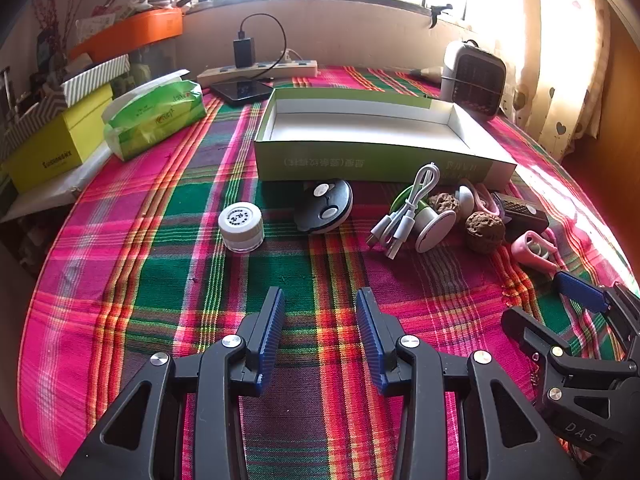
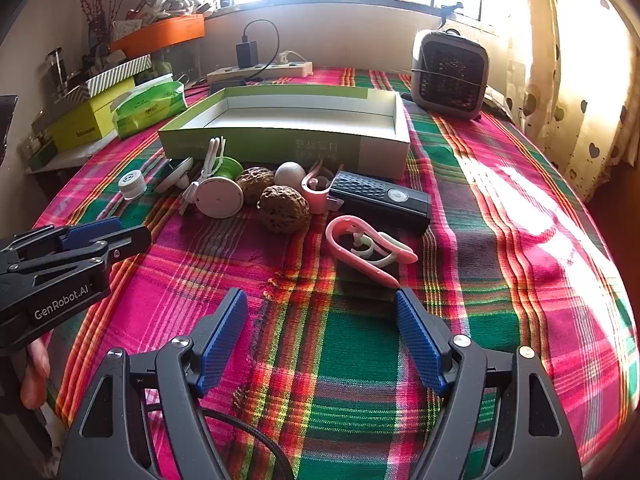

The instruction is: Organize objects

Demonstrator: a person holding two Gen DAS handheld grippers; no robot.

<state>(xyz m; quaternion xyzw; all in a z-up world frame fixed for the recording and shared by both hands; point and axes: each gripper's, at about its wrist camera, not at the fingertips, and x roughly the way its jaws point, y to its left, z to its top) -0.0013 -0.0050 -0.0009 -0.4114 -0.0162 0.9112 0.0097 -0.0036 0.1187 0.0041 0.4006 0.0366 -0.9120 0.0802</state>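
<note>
Right wrist view: pink clip [image 2: 368, 246], long axis toward lower right.

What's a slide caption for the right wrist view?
Open right gripper faces a pink clip, walnuts and an empty green box.

Each tool is black with ribbed blue pads and silver screws: left tool [image 1: 320, 300] lettered "GenRobot.AI", right tool [image 2: 320, 302] trailing a black cable.
</note>
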